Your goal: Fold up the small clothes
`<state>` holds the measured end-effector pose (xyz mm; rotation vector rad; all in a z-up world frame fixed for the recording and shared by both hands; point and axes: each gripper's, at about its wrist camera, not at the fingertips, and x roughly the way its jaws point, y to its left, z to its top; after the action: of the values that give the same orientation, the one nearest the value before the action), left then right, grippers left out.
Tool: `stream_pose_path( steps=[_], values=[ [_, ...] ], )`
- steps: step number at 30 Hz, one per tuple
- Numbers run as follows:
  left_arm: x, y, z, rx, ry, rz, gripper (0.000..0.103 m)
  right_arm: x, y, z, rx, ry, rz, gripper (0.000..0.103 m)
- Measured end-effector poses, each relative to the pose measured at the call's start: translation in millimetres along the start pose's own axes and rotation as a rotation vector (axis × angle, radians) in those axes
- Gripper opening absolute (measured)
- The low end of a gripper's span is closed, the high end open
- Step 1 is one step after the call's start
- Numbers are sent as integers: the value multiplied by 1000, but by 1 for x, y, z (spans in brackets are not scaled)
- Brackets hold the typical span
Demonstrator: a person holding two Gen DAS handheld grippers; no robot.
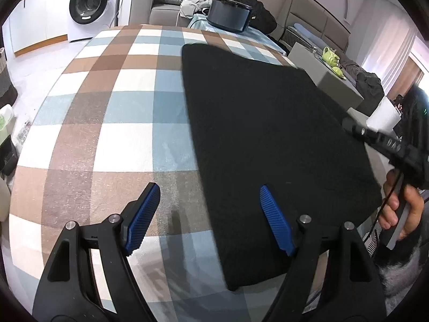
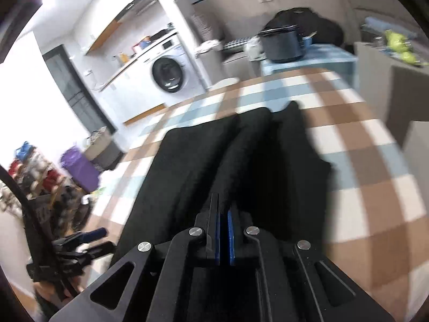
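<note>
My left gripper (image 1: 207, 198) is spread wide with nothing between its blue pads, hanging over the checked cloth (image 1: 112, 107) that covers the table. The black garment (image 1: 262, 134) lies flat just ahead and to the right of it; the garment's long left edge runs straight away from me between the two fingers, so my right finger (image 1: 276, 222) sits over black fabric and my left finger over bare checks. To the left of that edge the cloth is open all the way to the table's rim.

My right gripper (image 2: 224, 214) is pressed together. In its own blurred view the pads meet over the near end of the garment (image 2: 209, 155); whether they pinch a fold of it I cannot tell. Ahead of it the fabric is bunched into long ridges running away from me, with bare checked cloth (image 2: 362, 161) to the right.

Seen from the left, my right hand (image 1: 402, 209) grips its handle off the garment's right edge.
</note>
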<state>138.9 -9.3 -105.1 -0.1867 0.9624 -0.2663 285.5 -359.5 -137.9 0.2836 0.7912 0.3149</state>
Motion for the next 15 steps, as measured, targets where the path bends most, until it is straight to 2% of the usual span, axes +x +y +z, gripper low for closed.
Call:
stream_pose_path(
  steps=[2, 4, 9, 13, 15],
  values=[
    [7, -1, -1, -1, 14, -5, 75, 6, -20, -13, 31, 56, -62, 4],
    [11, -4, -1, 6, 26, -8, 75, 14, -44, -26, 93, 114, -69, 5],
    [12, -7, -3, 18, 22, -15, 75, 10, -55, -23, 122, 114, -19, 12],
    [13, -5, -4, 11, 25, -7, 75, 19, -55, -14, 130, 115, -9, 12],
    [12, -4, -4, 7, 23, -9, 75, 29, -52, -2, 140, 115, -11, 6]
  ],
)
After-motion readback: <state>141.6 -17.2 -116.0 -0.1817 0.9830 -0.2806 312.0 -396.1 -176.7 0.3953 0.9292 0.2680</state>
